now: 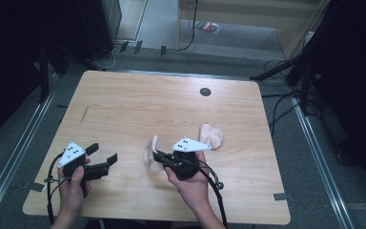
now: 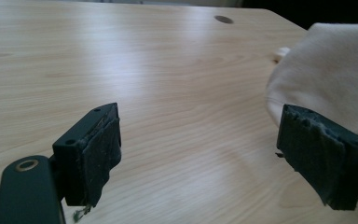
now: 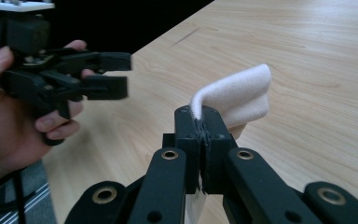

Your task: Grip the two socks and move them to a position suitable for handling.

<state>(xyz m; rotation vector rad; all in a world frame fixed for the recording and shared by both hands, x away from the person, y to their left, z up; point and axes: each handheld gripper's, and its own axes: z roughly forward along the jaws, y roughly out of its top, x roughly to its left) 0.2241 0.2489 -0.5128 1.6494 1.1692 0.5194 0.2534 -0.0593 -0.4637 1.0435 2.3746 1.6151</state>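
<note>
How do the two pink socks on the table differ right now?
The near sock is clamped in the right tool, lifted and hanging in a fold; the far sock lies loose on the table, touched by nothing. The near sock looks narrow and upright from above, while the far sock is spread in a flat, rounded heap. Both are the same pale pink soft fabric.

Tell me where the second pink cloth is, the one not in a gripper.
In the high view, the loose pink cloth lies on the table, right of centre, just beyond the right gripper.
</note>
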